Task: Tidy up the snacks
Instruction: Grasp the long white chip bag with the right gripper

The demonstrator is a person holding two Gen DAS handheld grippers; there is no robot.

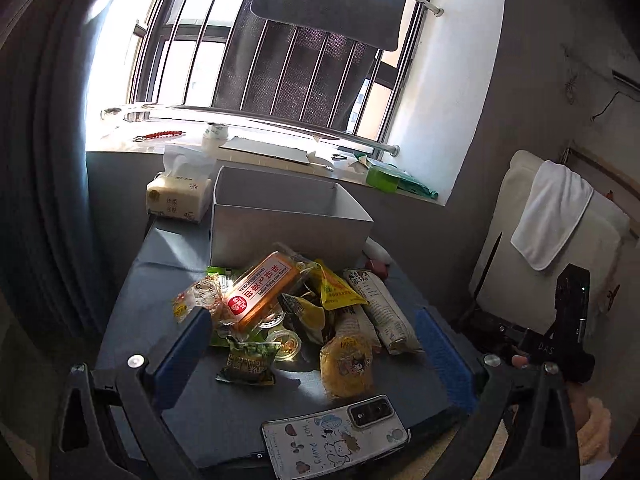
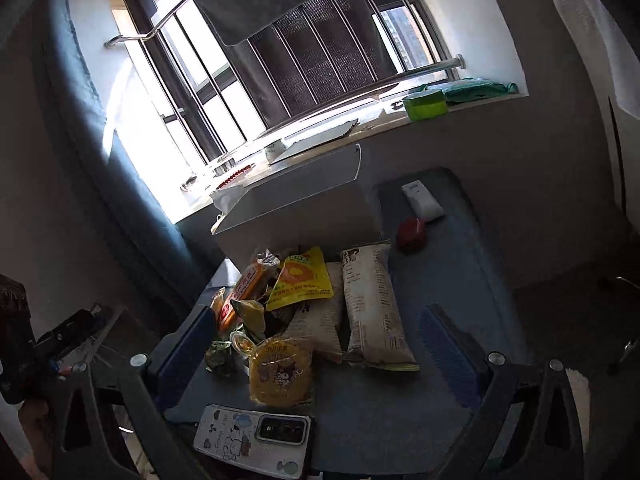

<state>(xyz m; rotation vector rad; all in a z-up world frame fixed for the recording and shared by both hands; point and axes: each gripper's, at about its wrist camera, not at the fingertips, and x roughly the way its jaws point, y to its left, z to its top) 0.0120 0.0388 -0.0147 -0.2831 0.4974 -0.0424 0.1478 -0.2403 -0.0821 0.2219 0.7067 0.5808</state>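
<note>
Lying before the snack pile (image 1: 296, 312), a phone (image 1: 334, 434) fronts both claws.

Harsh backlight from the window (image 1: 256, 60), blown-out glare, dim foreground, heavy fisheye-warped dark edges.

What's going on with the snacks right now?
Both grippers open, holding nothing. Snacks piled in front of box, none visible inside. Phone lies nearest.

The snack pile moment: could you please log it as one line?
left tool open, empty | right tool open, empty | snack pile unsorted on table | white box behind pile
</note>
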